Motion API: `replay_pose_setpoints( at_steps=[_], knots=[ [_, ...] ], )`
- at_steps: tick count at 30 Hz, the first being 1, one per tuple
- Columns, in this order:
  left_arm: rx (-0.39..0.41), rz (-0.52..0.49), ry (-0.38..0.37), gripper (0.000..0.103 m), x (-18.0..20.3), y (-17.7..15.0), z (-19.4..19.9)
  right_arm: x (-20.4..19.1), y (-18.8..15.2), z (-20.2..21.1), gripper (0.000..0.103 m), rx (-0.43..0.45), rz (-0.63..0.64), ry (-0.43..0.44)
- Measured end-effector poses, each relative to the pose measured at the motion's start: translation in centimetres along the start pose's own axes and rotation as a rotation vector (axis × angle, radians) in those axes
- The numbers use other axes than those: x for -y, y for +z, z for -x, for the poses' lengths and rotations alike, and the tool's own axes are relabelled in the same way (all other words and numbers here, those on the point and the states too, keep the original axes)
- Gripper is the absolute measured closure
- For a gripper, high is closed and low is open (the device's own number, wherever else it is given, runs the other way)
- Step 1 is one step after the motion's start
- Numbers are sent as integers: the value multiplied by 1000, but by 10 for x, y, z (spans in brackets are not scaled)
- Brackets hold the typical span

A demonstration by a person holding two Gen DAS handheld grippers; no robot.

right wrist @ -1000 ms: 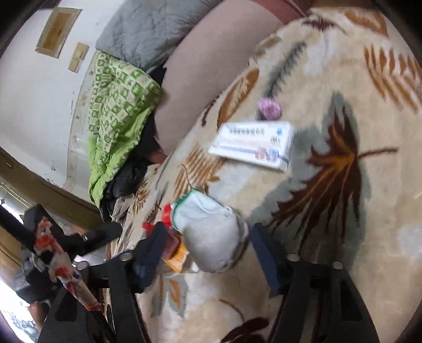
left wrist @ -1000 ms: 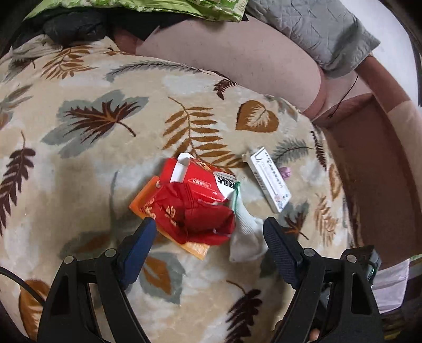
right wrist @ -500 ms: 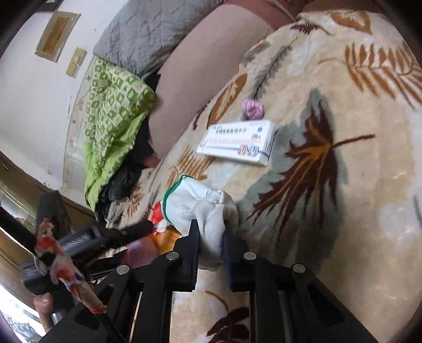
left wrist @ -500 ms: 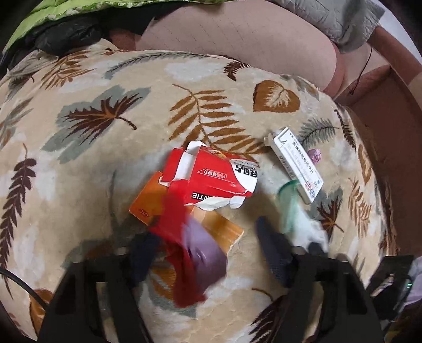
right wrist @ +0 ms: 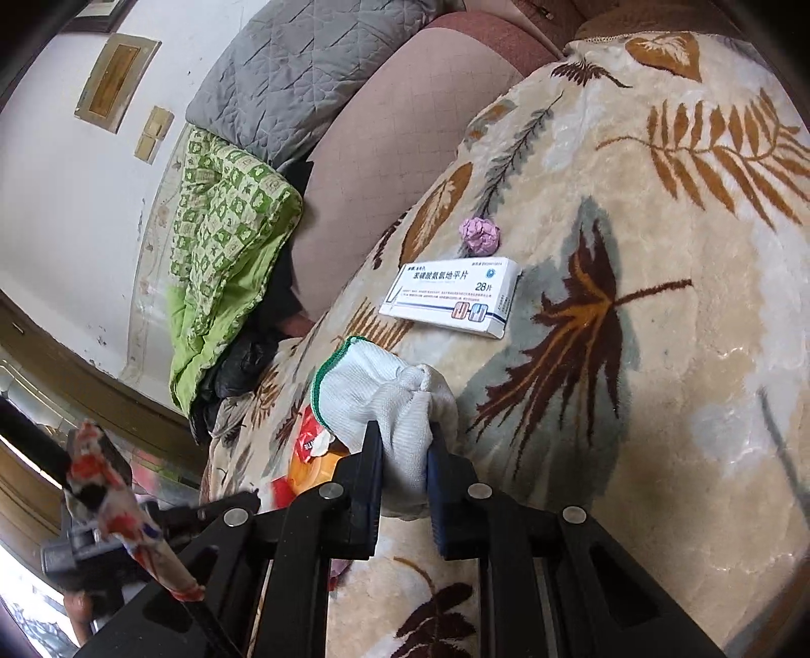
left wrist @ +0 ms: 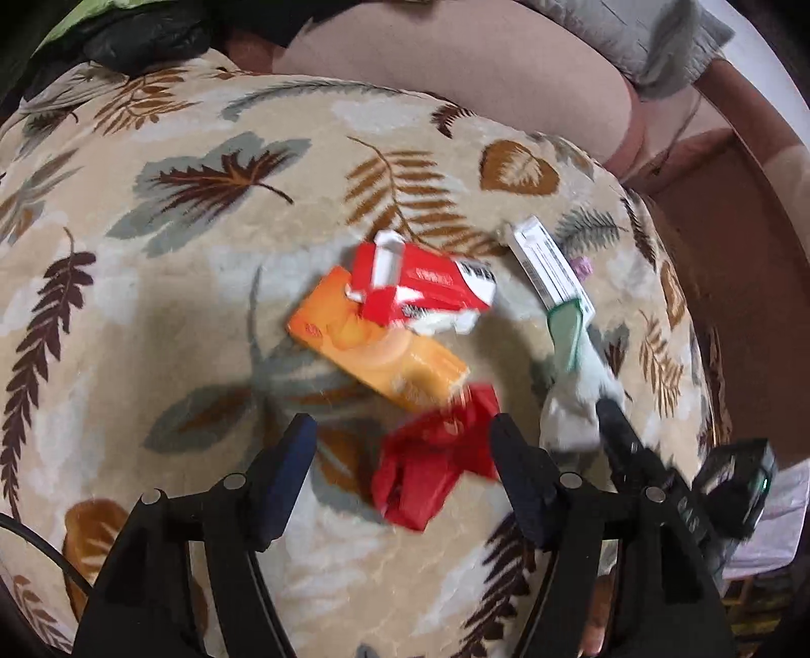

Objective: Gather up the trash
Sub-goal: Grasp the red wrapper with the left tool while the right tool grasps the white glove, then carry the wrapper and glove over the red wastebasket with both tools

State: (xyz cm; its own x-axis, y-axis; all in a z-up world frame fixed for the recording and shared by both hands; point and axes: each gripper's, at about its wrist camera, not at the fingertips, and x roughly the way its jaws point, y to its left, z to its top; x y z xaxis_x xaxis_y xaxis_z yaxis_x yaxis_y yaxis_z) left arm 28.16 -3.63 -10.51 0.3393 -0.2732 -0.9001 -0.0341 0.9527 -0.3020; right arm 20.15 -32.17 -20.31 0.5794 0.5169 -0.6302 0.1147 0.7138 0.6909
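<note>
My right gripper [right wrist: 405, 450] is shut on a white knit glove [right wrist: 390, 400] with a green cuff, held just above the leaf-patterned blanket [right wrist: 658, 354]. The left wrist view shows this glove [left wrist: 572, 384] at the right, with the right gripper [left wrist: 612, 420] on it. My left gripper [left wrist: 402, 440] is open over the blanket. A crumpled red wrapper [left wrist: 435, 460] lies blurred between its fingers, close against the right one. Beyond it lie an orange packet [left wrist: 374, 344] and a torn red-and-white carton [left wrist: 420, 288]. A white medicine box [right wrist: 450, 296] and a pink paper ball [right wrist: 479, 234] lie farther off.
A pinkish sofa back [left wrist: 481, 86] rises behind the blanket, with a grey quilted cushion [right wrist: 304, 71] and a green patterned cloth [right wrist: 228, 238] on it. A black bundle [left wrist: 142, 40] sits at the far left corner. The blanket drops off at the right edge [left wrist: 709, 354].
The right gripper went from open around the glove to shut on it and raised it. The red wrapper came off the pile and now lies between the left fingers.
</note>
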Motion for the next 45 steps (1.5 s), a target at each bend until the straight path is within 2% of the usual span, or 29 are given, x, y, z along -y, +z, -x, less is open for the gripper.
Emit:
replay_pose_setpoints(
  at_steps=[3,6,10,11,12,13,15,16,17,21,27,34,36,40,45],
  knots=[
    [-38,-62,24,34,12,-4,-16,-1,2,4,86,15,2,-2],
    [-49,-75,14,34,18,-6,-26,-3,2,13,86,45,9,-19],
    [-105,-105,16,34,23,-12,-43,-1,3,23,86,68,2,-19],
    [-117,-107,15,40,24,-14,-46,-1,4,24,86,72,3,-21],
    [-128,-109,20,54,25,-15,-48,-1,4,26,86,75,5,-25],
    [-127,-114,26,56,26,-16,-49,-1,3,28,86,79,5,-28],
    [-98,-131,30,78,28,-16,-42,0,4,32,86,86,3,-28],
    [-87,-139,30,78,29,-16,-39,0,4,34,86,91,3,-29],
    [-77,-138,20,85,29,-16,-35,-1,4,35,86,94,4,-31],
    [-36,-154,-15,89,34,-16,-22,0,3,42,86,112,6,-31],
    [33,-159,-108,89,41,-12,4,-5,0,54,86,135,21,-28],
    [133,-146,-198,89,45,-17,45,-38,-15,114,86,204,53,-20],
    [189,-158,-181,89,47,-30,65,-52,-20,131,86,212,76,-28],
    [289,-177,-202,89,55,-77,117,-86,-42,183,86,247,131,-21],
    [355,-216,-252,89,69,-145,168,-105,-81,247,86,306,169,-9]
  ],
)
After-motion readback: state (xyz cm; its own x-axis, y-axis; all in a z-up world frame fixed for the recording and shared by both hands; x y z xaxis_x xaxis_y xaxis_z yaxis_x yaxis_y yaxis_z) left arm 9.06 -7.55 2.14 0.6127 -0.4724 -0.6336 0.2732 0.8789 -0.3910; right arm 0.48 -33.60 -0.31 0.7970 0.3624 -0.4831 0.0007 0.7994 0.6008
